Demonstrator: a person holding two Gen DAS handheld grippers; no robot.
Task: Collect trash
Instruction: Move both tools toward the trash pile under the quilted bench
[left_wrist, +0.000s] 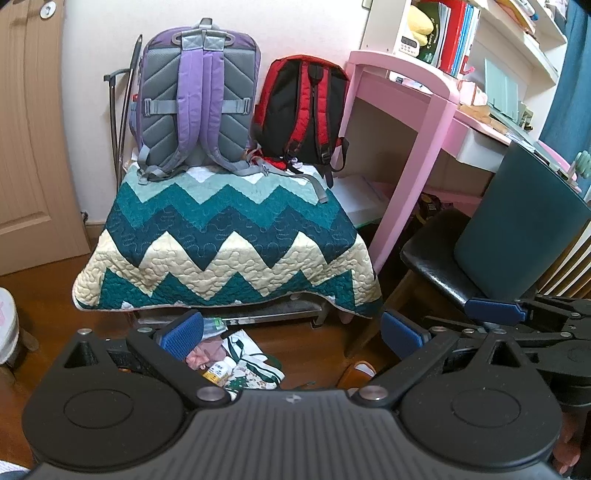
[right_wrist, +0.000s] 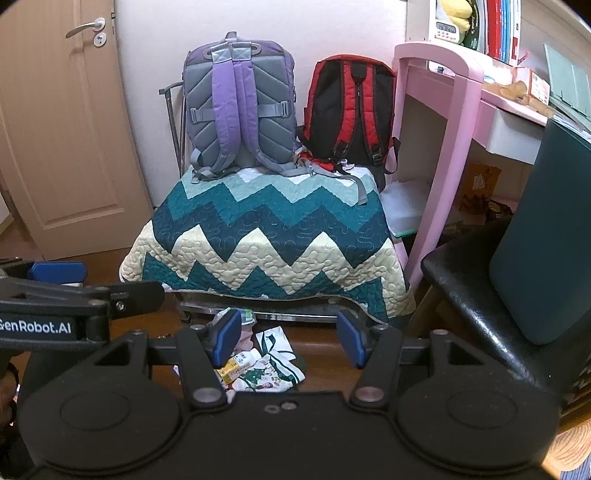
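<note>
Both the left gripper (left_wrist: 291, 332) and right gripper (right_wrist: 288, 338) were held open above the trash pile (right_wrist: 258, 365) before the quilt (right_wrist: 266, 236); the bottle (right_wrist: 236, 365) should be approached squarely.

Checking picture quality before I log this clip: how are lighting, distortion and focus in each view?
Left wrist view: even indoor light, strong fisheye bending of the door and desk, dark corners, sharp throughout; the trash pile sits in shade under the quilt.
Right wrist view: the same curvature and vignette, no blur, mild sheen on the black chair seat.
</note>
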